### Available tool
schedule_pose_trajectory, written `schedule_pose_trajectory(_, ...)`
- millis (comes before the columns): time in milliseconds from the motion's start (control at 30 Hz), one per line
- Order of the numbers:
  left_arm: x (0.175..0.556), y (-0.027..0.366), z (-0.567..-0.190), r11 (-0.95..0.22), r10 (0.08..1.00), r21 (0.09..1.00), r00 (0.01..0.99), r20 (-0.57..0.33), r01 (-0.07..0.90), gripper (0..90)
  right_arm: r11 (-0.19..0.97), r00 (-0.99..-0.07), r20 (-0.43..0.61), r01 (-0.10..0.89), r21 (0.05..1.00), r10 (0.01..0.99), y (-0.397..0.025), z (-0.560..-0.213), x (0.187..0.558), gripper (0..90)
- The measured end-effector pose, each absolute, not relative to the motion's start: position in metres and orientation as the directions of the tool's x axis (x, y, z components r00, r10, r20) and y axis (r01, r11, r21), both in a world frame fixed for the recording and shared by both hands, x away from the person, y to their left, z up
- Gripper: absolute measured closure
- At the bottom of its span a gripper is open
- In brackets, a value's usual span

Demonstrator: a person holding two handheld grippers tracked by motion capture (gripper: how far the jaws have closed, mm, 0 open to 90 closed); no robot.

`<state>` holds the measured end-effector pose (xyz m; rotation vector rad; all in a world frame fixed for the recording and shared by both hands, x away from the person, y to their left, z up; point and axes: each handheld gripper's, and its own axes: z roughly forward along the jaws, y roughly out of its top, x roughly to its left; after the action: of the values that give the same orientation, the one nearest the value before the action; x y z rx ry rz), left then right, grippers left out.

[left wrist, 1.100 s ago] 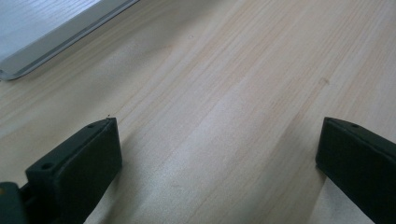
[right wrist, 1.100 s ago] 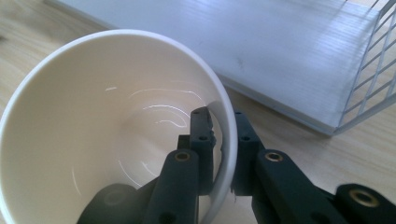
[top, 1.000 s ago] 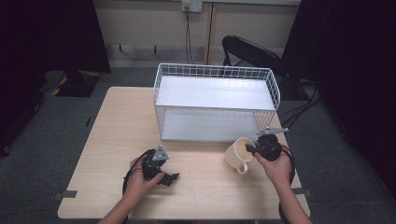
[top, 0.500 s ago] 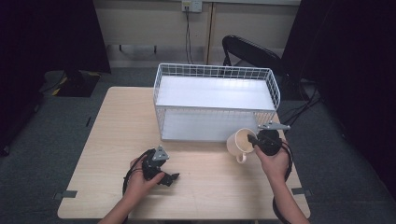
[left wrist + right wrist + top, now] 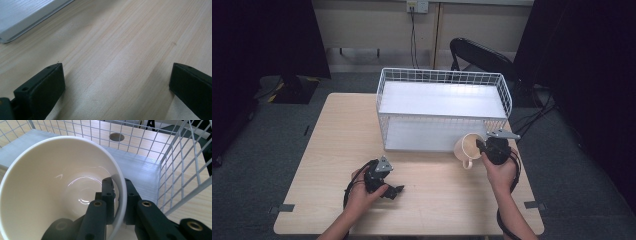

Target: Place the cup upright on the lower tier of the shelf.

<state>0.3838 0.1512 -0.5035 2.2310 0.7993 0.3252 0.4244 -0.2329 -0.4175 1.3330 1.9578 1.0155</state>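
Gripping the cup (image 5: 468,145) by its rim, the right gripper (image 5: 117,192) pinches the wall, one jaw inside, one outside, near the basket (image 5: 507,97). Glazed, stiff, probably slippery and breakable. Left gripper (image 5: 398,189) rests spread on the table (image 5: 337,130).
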Motion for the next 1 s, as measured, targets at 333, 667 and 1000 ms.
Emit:
schedule_pose_trajectory(333,0.384,0.151,-0.504,-0.538,0.633,0.714,0.774,-0.008,0.447,0.0,0.209,-0.323,-0.047,0.49,0.846,0.945,-0.228,-0.421,0.43,82.9)
schedule_pose_trajectory(667,0.384,0.151,-0.504,-0.539,0.632,0.714,0.775,-0.008,0.447,0.0,0.197,-0.303,-0.052,0.472,0.86,0.952,-0.224,-0.427,0.436,82.8)
schedule_pose_trajectory(1000,0.384,0.151,-0.504,-0.539,0.632,0.714,0.775,-0.008,0.447,0.0,0.195,-0.296,-0.054,0.471,0.86,0.954,-0.22,-0.434,0.441,82.9)
